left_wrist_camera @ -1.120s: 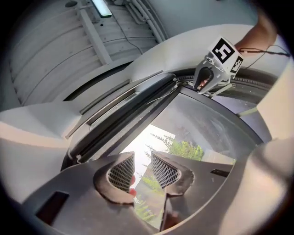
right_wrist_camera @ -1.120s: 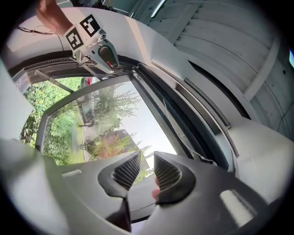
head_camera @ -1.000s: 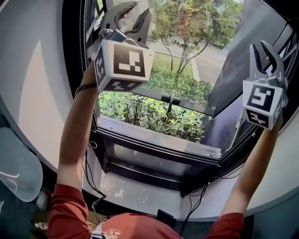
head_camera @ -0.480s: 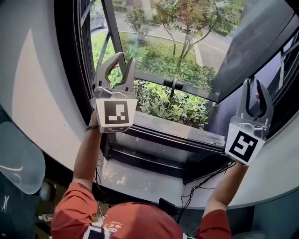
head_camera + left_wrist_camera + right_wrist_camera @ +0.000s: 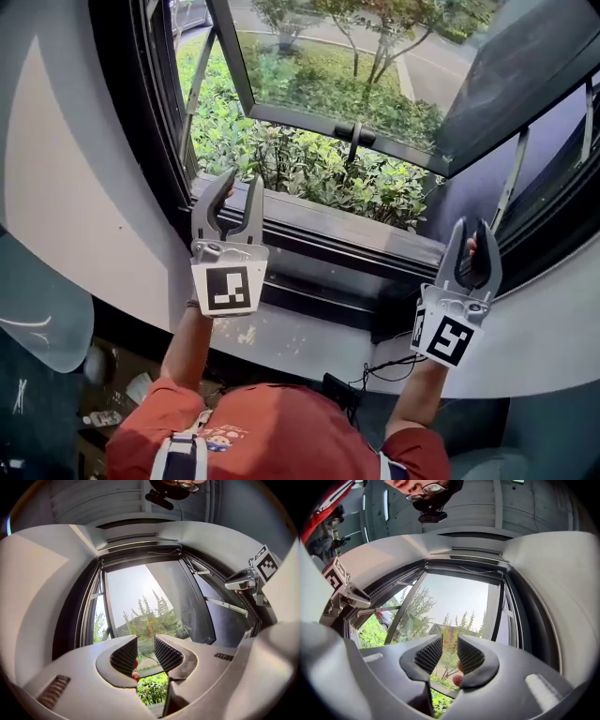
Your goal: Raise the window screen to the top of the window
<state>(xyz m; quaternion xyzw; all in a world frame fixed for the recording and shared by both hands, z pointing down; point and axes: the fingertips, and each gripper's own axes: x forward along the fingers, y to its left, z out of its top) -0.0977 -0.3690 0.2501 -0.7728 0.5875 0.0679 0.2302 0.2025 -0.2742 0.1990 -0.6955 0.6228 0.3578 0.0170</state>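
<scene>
Hovering part-open and empty, the left claw point(image 5: 241, 180) and right claw point(image 5: 472, 228), its jaws just widening, face the window's lower frame point(image 5: 328, 234). Best to pinch the screen's edge ahead of both together, then lift evenly.

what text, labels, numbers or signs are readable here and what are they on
No words or numbers can be read in any view.
left gripper, marker cube: black-and-white square pattern only, no letters.
right gripper, marker cube: likewise a pattern only, no letters.
red shirt, small print: too small and blurred to read.
</scene>
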